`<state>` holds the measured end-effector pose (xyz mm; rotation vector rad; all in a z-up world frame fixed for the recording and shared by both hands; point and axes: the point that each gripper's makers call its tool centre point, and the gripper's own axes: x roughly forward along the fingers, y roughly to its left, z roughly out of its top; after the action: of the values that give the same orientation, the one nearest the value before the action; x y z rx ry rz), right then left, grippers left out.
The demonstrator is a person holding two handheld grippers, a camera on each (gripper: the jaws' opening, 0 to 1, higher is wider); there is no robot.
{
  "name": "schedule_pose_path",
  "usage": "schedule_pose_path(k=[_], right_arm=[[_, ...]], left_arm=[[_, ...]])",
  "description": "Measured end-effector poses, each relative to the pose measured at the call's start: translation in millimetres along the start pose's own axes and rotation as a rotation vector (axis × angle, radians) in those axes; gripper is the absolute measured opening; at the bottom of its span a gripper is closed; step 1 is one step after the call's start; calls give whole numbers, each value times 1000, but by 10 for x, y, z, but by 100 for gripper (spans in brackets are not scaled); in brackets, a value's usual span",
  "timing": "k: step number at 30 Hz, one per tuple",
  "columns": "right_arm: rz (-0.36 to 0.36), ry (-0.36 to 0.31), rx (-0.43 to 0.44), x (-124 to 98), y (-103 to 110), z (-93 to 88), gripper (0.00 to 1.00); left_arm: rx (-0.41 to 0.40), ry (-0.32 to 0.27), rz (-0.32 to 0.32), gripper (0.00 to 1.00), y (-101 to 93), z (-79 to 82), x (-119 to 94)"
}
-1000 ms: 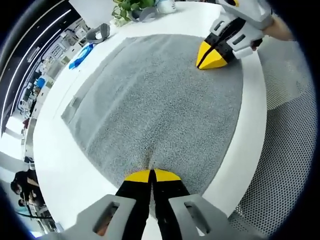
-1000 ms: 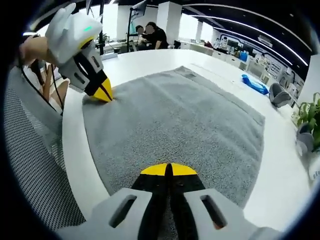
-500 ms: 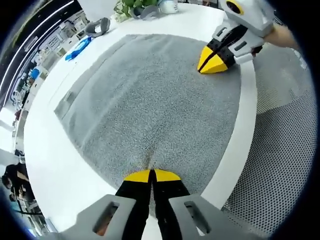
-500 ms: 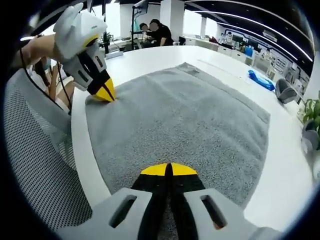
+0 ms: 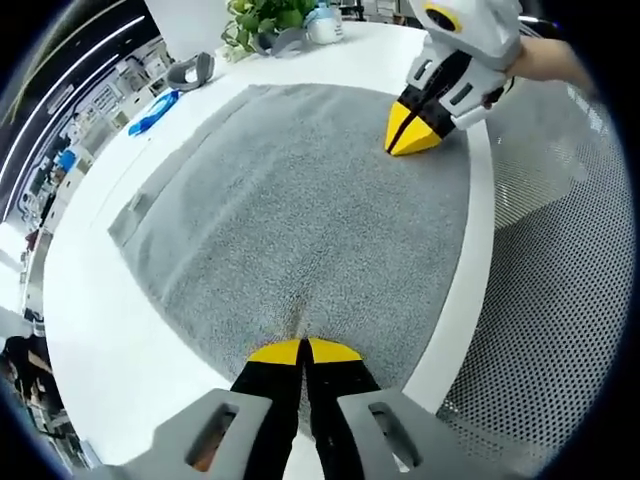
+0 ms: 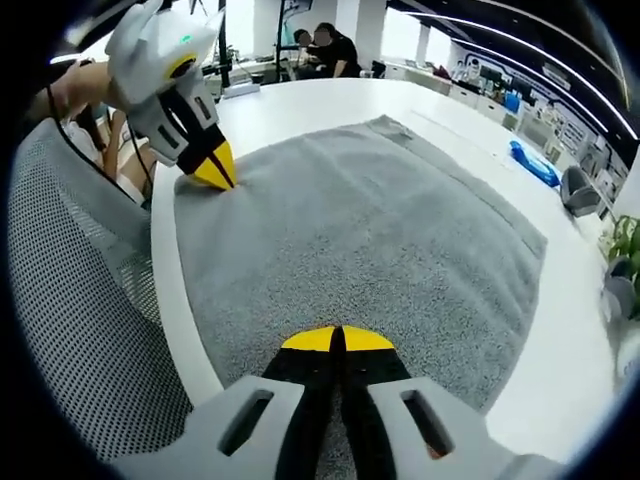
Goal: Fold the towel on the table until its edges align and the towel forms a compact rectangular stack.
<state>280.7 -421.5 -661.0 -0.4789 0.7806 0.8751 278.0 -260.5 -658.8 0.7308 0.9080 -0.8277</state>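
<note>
A grey towel [image 5: 290,200] lies spread flat on the white table [image 5: 90,300]. My left gripper [image 5: 303,350] is shut on the towel's near edge at one corner, and the cloth puckers at its yellow tips. At the other near corner, in the left gripper view, my right gripper [image 5: 408,138] is also pinched on the edge. In the right gripper view the towel [image 6: 380,230] stretches away from my right gripper [image 6: 337,340], which is shut on the cloth. The left gripper [image 6: 215,170] holds the far-left corner, with a hand behind it.
A mesh chair [image 5: 560,300] sits just off the table's near edge [image 6: 80,300]. Beyond the towel are a blue object [image 5: 155,110], a grey headset [image 5: 190,70] and a potted plant [image 5: 262,15]. People sit at desks in the background [image 6: 330,45].
Both views have shifted a little with the hands. Both grippers stay shut on the towel's near edge, and the towel lies much as before.
</note>
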Motion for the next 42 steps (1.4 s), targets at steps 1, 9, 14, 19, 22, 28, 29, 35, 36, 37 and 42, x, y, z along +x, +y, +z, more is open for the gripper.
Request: schedule_pose_path(k=[1, 9, 14, 19, 22, 28, 29, 35, 36, 37, 42], right_arm=[[3, 2, 0, -2, 6, -3, 0], [24, 36, -7, -23, 75, -25, 0], [24, 53, 14, -22, 76, -26, 0], [63, 54, 63, -33, 69, -29, 0], [108, 39, 92, -93, 69, -51, 0], [126, 88, 46, -277, -1, -280, 0], [122, 99, 49, -315, -8, -316, 2], [116, 180, -55, -576, -51, -655, 11], [115, 192, -61, -610, -53, -701, 13], [131, 215, -78, -665, -24, -764, 14], [145, 249, -166, -802, 50, -918, 12]], left_arm=[[-5, -1, -1, 1, 0, -1, 0], [-52, -18, -28, 1, -58, -46, -35], [-47, -6, -29, 1, -68, -40, -34], [-2, -69, -61, 1, -79, -29, -36], [-108, -200, -103, 2, -55, -46, -73], [-222, -209, -144, 10, -34, -315, -216], [-215, -195, -135, 10, -24, -373, -248], [-46, -153, -115, 12, -115, -519, -341], [-19, -155, -114, 12, -133, -516, -348], [-2, -150, -126, 12, -171, -524, -361], [83, -133, -187, 13, -343, -582, -467]])
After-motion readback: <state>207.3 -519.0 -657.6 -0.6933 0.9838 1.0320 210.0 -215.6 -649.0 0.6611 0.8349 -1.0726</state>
